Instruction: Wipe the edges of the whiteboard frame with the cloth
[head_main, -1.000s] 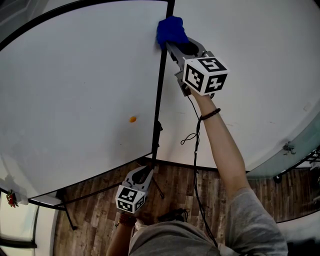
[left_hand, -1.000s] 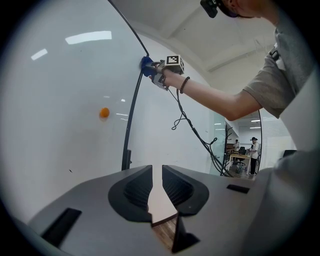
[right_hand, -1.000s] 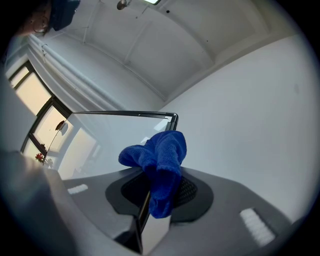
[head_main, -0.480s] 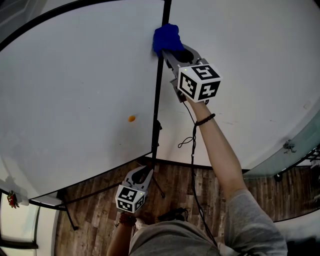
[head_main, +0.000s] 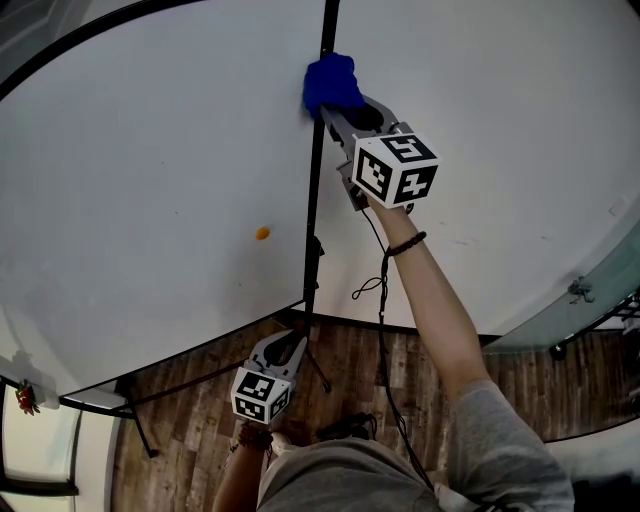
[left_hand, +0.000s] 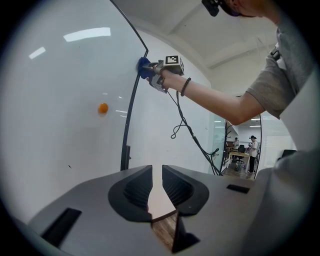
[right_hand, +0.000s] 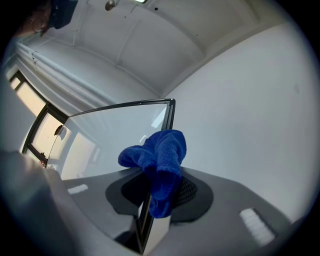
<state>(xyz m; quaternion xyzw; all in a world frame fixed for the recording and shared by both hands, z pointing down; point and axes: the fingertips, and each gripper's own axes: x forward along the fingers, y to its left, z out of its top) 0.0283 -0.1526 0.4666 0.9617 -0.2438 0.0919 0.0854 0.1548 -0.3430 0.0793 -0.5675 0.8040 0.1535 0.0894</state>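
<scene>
A small orange dot (head_main: 262, 233) is seen at nine o'clock from centre. A white wall (head_main: 520, 150) is shown at two o'clock, a glass partition (head_main: 540, 335) with a metal fitting (head_main: 578, 291) at four o'clock, brown wood-plank floor (head_main: 350, 360) at six o'clock, a small red object (head_main: 22, 397) at eight o'clock.

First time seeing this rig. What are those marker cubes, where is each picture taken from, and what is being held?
No robot: a person holds a gripper in each hand, and the marker cubes are part of them. The head view comes from a camera on the person's head, looking down. Each gripper view rides on its gripper, looking along its jaws. The right gripper is raised, jaws shut on a blue cloth against the black frame of the whiteboard. The left gripper hangs low, jaws slightly apart and empty. An orange dot sits on it.
</scene>
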